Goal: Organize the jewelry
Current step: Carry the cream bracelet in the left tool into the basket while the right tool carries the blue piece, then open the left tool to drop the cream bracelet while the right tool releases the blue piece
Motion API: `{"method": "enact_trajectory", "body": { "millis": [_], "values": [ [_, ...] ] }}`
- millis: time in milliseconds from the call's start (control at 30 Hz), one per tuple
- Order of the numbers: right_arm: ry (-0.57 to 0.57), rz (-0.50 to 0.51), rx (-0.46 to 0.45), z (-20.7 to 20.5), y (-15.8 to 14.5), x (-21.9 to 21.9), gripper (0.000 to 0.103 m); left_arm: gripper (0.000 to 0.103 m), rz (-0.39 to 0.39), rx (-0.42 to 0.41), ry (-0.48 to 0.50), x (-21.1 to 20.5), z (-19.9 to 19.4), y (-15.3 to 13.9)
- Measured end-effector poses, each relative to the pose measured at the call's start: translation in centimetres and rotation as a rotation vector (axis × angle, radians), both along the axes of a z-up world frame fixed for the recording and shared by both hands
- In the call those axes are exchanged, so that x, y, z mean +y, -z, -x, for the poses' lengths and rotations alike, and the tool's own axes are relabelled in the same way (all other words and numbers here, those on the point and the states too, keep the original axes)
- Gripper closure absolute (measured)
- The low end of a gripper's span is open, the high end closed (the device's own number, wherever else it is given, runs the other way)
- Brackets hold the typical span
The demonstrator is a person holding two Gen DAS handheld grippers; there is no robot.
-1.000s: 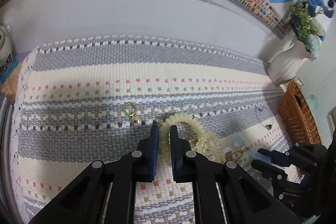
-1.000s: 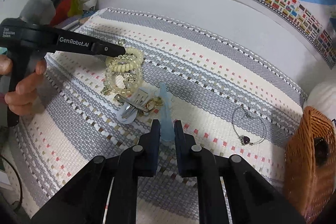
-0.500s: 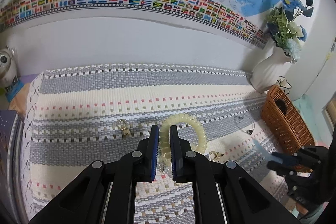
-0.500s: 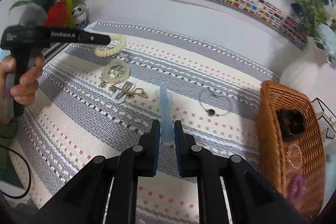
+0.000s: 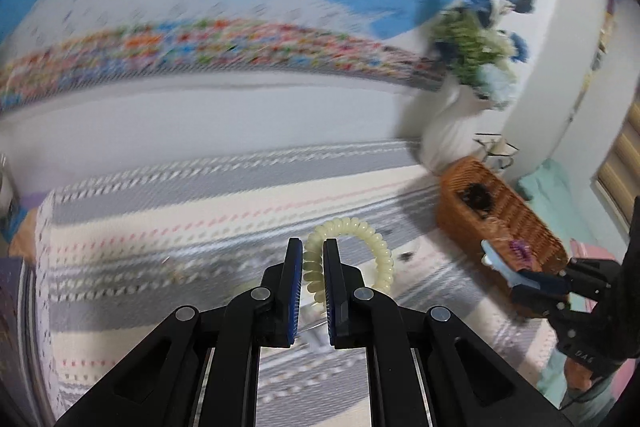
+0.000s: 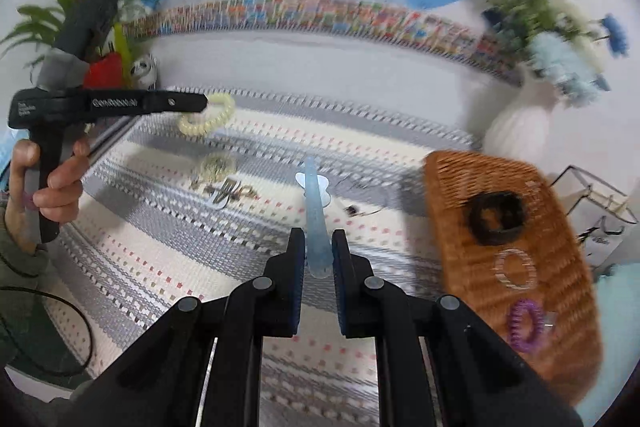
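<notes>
White lettering, blurred but legible as "GenRobot.AI", runs along the side of the left gripper (image 6: pixel 202 103), at ten o'clock in the right wrist view.

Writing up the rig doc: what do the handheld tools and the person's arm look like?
Both tools are matte black with silver pivot bolts and blue finger pads. The left tool has a pistol-style handle and white "GenRobot.AI" lettering. The left hand is bare, with an olive sleeve and a black cable nearby.
</notes>
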State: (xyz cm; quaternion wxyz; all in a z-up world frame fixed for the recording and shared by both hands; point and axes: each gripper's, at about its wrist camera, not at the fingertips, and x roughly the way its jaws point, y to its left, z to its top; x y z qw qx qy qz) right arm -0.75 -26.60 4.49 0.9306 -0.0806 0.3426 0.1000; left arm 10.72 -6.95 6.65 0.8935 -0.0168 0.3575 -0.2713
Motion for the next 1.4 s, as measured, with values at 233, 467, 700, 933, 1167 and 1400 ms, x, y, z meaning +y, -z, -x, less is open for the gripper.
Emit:
{"method": "enact_trajectory", "body": {
  "millis": [233,467,700,933,1167,1400],
  "values": [
    [0.153,-0.004,-0.097,4.5,-4.4,-7.2,0.088,0.093,0.007,-0.019,0.171,-9.5,1.2,-3.3],
    [0.272,-0.071,0.046,5.3,-3.2,-15.6,0.088,0.093,0.002,0.063,0.328,-20.4,1.0,-2.6],
    [0.236,-0.146,0.209,4.8,0.4,-18.1,0.088,0.093,-0.053,0.168,0.390,-26.0,0.9,0.7],
    [0.141,-0.274,0.331,2.8,2.4,-18.4,0.088,0.093,-0.101,0.207,0.400,-27.3,0.7,3.0],
    [0.178,-0.198,0.319,2.5,2.9,-17.5,0.088,0.092,-0.141,0.162,0.414,-27.7,1.1,3.3],
    [0.208,-0.194,0.335,2.5,2.7,-17.4,0.085,0.085,-0.126,0.174,0.415,-26.4,1.2,2.9]
  ]
}}
